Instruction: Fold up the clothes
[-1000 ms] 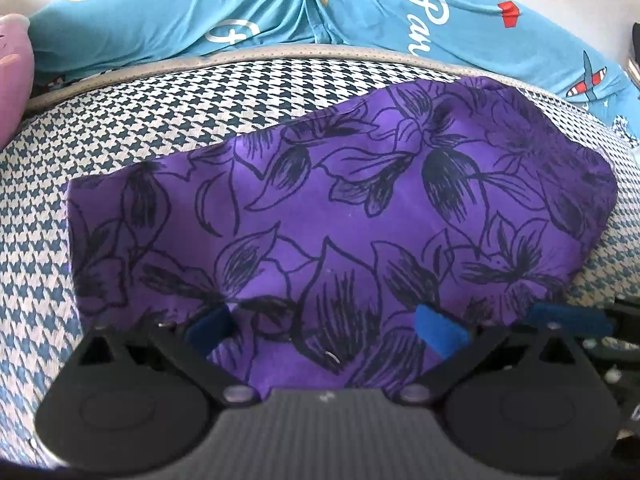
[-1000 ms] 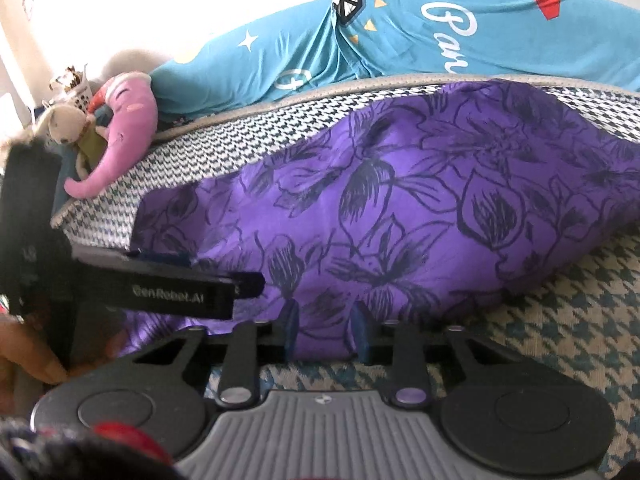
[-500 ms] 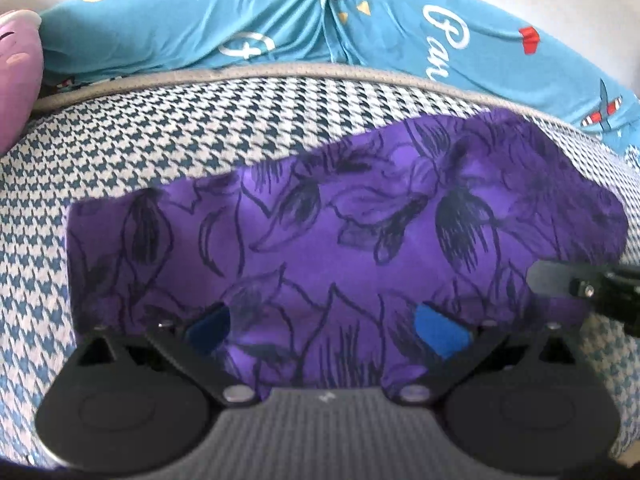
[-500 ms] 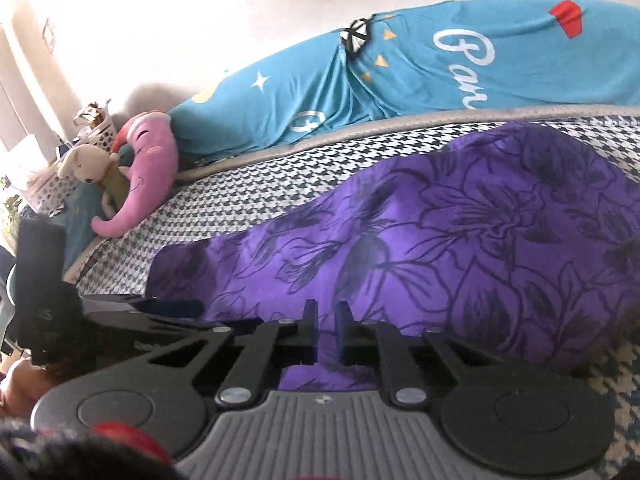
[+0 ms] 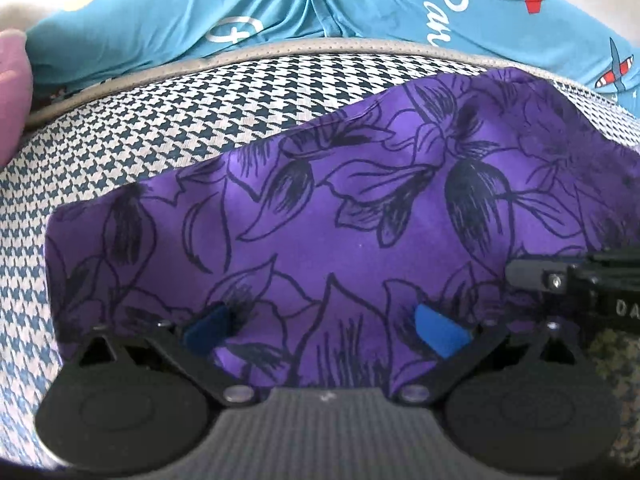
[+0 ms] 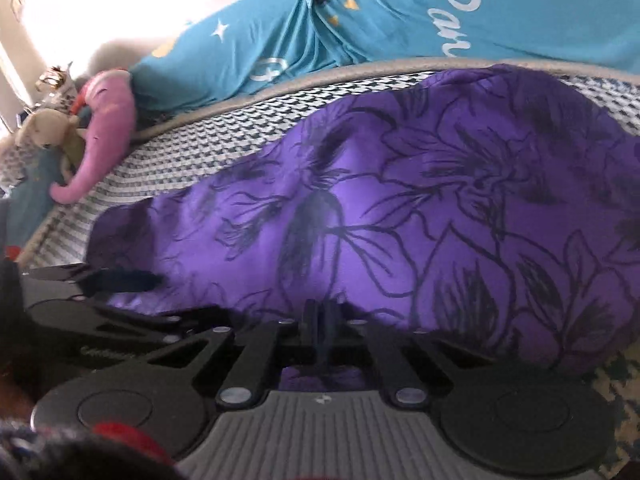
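Bed (image 5: 168, 120): covered in a blue-and-white houndstooth fabric with a grey piped far edge; it carries everything here.
Teal bedding (image 5: 248, 12): bunched along the far edge of the bed, printed with white stars, white script and a small plane; also seen in the right wrist view (image 6: 400, 20).
Purple garment (image 5: 340, 216): purple cloth with a dark line-drawn flower print, spread across the middle of the bed, its near hem at both grippers; in the right wrist view (image 6: 460, 200) it rises as a rounded, puffed mass, so that side is lifted off the bed.
Pink plush toy (image 6: 108, 132): lies at the far left corner of the bed, touching a beige plush toy (image 6: 44, 132) beside it.
Left gripper (image 5: 320, 326): low over the near hem of the garment, jaws wide apart, blue pads on either side of flat cloth; nothing is pinched between them. It appears from the side in the right wrist view (image 6: 120, 280), resting on the garment's left end.
Right gripper (image 6: 322, 320): jaws nearly closed, with purple cloth of the near hem running down between them, so it holds the garment. Its black body enters the left wrist view from the right edge (image 5: 560, 280), over the garment's right end.
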### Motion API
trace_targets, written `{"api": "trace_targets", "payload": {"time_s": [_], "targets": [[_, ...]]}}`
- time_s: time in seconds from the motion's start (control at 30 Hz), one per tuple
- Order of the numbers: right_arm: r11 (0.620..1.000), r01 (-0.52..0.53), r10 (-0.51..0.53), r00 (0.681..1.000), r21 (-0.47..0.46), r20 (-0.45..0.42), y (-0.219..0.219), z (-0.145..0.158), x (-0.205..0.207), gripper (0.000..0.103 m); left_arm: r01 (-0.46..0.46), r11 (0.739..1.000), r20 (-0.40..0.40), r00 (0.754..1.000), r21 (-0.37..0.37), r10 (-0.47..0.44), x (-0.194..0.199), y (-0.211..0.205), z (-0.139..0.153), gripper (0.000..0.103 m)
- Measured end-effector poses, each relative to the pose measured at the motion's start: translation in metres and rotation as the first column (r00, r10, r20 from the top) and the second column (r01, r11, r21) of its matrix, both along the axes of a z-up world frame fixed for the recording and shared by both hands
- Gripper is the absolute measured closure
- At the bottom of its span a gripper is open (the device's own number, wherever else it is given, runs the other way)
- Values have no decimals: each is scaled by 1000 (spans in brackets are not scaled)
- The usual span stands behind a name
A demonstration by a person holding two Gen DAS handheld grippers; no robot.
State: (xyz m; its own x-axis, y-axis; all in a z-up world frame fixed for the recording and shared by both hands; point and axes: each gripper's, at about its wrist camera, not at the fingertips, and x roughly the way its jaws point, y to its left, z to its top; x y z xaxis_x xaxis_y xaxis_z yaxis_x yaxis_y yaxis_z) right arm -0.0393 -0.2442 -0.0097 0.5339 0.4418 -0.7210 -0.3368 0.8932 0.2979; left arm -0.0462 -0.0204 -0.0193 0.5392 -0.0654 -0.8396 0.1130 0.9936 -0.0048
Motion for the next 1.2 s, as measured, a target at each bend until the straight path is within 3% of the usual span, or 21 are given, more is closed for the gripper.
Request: {"api": "trace_targets", "payload": {"time_s": [0.23, 0.43, 0.77, 1.2], "targets": [[999, -13, 12, 1000, 49, 22, 6, 8, 9, 102, 4, 1000, -5, 1000, 1, -4, -1, 2, 1, 0], [1000, 2, -2, 1000, 12, 19, 24, 4, 28, 102, 4, 1000, -9, 1000, -1, -4, -1, 3, 1, 0], [996, 54, -47, 995, -72, 93, 49, 4, 63, 103, 6, 1000, -15, 1000, -1, -6, -1, 2, 2, 0], [990, 116, -110, 991, -81, 82, 63, 1, 90, 103, 3, 1000, -18, 1000, 1, -3, -1, 1, 3, 0]]}}
